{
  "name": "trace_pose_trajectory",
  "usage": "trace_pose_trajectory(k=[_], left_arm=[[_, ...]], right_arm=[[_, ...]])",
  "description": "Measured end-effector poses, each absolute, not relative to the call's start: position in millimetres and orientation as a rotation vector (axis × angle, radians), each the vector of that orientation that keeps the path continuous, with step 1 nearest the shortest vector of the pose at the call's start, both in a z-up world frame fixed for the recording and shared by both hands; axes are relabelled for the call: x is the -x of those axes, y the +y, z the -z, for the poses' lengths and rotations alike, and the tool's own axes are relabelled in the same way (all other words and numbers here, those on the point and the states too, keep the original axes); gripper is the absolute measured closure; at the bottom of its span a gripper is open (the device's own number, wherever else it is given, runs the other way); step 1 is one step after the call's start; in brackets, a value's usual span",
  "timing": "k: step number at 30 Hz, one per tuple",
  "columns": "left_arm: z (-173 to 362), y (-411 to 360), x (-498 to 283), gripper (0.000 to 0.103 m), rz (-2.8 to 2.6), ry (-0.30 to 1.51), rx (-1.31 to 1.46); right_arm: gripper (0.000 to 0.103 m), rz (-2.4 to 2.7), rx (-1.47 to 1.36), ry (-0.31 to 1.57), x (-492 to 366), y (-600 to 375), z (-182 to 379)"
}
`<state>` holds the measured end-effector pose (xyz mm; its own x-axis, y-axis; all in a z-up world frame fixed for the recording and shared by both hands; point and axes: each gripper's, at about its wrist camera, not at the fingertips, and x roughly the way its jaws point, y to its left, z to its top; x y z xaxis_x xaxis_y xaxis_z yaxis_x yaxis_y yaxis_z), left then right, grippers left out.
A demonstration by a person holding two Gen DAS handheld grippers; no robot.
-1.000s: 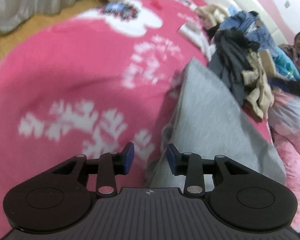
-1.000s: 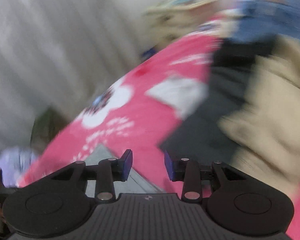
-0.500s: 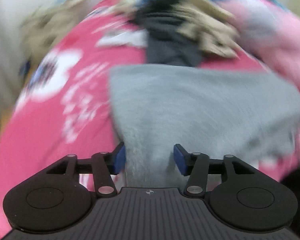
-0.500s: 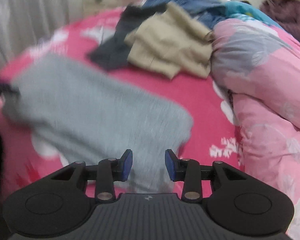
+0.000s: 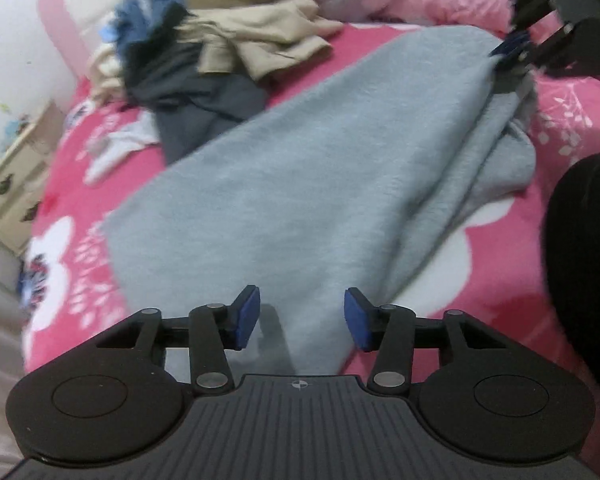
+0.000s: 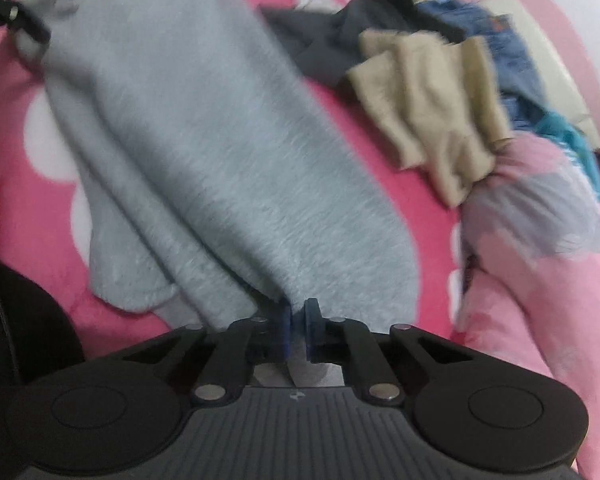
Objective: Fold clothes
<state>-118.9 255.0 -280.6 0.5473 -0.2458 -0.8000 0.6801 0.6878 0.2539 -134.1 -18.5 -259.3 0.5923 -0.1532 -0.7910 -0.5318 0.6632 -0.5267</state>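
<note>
The grey garment (image 5: 300, 184) lies on the pink bed (image 5: 80, 168), its long axis running between the grippers: right gripper (image 6: 298, 330) jaws clamp one end, while left gripper (image 5: 300, 318) jaws, closing, straddle the opposite end without pressing.

The left tool (image 5: 300, 318) points steeply down with its blue pads (image 5: 247, 317) standing apart; its jaws are closing, grey cloth lying between them without either pad pressing on it. The right tool (image 6: 297, 330) also angles down, its pads nearly together and pinching a fold of cloth. From the left wrist view the right tool (image 5: 512, 50) shows at the upper right, well apart from the left.
</note>
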Motion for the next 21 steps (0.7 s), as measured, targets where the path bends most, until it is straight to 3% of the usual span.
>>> trace_pose_trajectory(k=[7, 10, 12, 13, 17, 21], left_arm=[[283, 309, 102, 0.054, 0.397, 0.877, -0.537], [269, 304, 113, 0.052, 0.494, 0.799, -0.508], [266, 291, 116, 0.049, 0.605, 0.768, -0.487], [269, 279, 113, 0.049, 0.663, 0.780, -0.468], [293, 241, 83, 0.049, 0.778, 0.950, -0.372], [310, 248, 81, 0.052, 0.828, 0.984, -0.498]], right_arm=[[0.096, -0.190, 0.855, 1.032, 143, -37, 278], [0.093, -0.177, 0.671, 1.002, 144, -45, 249], [0.080, -0.186, 0.491, 0.973, 138, -51, 234], [0.079, -0.185, 0.401, 0.961, 133, -54, 230], [0.079, -0.115, 0.047, 1.018, 115, -77, 259], [0.079, 0.007, -0.088, 1.164, 138, -118, 296]])
